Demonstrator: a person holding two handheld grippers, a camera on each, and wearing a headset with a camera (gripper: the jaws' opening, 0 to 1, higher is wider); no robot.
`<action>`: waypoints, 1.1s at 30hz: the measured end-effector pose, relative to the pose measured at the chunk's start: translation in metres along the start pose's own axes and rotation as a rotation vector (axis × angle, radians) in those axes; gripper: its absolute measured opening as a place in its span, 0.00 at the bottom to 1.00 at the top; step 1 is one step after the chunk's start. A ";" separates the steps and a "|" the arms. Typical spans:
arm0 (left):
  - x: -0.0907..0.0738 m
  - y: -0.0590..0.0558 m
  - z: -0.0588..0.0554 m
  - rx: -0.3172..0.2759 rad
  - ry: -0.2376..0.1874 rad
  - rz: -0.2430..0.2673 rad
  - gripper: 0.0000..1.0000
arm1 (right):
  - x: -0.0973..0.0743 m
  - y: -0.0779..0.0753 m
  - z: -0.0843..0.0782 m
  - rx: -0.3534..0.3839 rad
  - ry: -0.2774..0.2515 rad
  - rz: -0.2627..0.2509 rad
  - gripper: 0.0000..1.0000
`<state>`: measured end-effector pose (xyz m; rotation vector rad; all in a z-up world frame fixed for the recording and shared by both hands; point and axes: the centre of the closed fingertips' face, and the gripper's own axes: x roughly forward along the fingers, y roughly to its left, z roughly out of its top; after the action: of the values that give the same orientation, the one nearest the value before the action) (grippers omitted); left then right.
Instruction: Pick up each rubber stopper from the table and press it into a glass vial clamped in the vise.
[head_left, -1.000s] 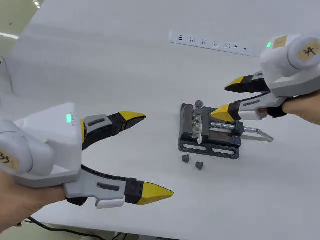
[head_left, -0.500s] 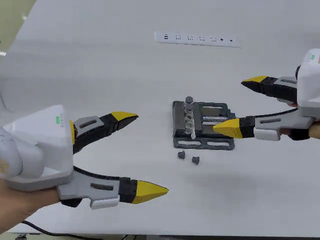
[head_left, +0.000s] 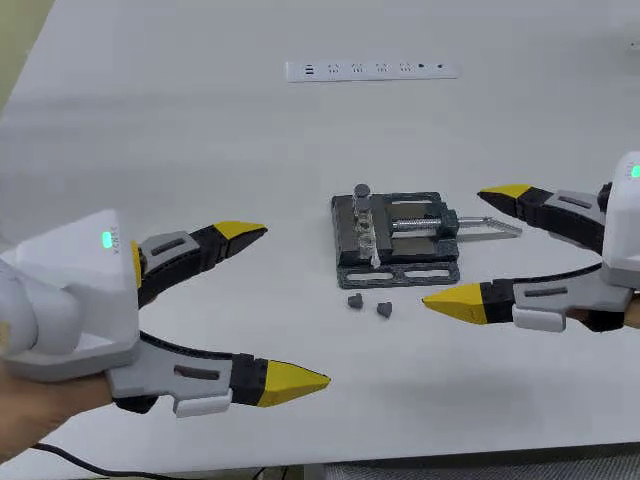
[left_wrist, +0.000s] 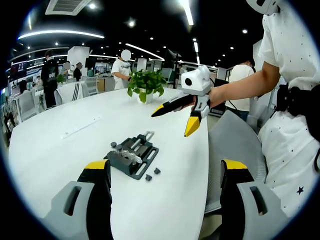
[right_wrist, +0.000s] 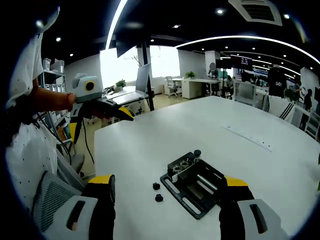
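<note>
Worktop (head_left: 200, 150): plain white. Vise (head_left: 400, 270): black. Two loose stoppers (head_left: 354, 300), at 6 o'clock from the vise: dark grey. Vials (head_left: 369, 240): clear. Power strip (head_left: 370, 70): white. Left gripper (head_left: 296, 305) and right gripper (head_left: 452, 246): white bodies, green lamps, grey-black fingers (head_left: 190, 255) with yellow tips. Shirt (left_wrist: 287, 135): white with dark dots.

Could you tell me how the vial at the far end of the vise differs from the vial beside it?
The far vial carries a dark stopper; its neighbour is open. With that cap the far vial stands taller; the neighbour ends lower. Both are clear glass, upright, clamped in the vise.
</note>
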<state>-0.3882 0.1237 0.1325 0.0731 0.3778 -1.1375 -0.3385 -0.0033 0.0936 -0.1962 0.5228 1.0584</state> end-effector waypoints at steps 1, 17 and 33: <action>0.000 0.000 -0.001 0.000 0.004 0.000 0.90 | 0.000 0.001 -0.003 0.004 -0.002 0.000 0.85; 0.002 -0.001 -0.010 -0.004 0.042 -0.010 0.91 | 0.015 0.023 -0.045 0.011 0.063 0.006 0.61; 0.004 0.000 -0.011 -0.015 0.047 -0.005 0.91 | 0.051 0.022 -0.080 0.014 0.126 0.040 0.31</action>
<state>-0.3894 0.1228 0.1206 0.0859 0.4288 -1.1388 -0.3634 0.0156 0.0007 -0.2419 0.6492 1.0858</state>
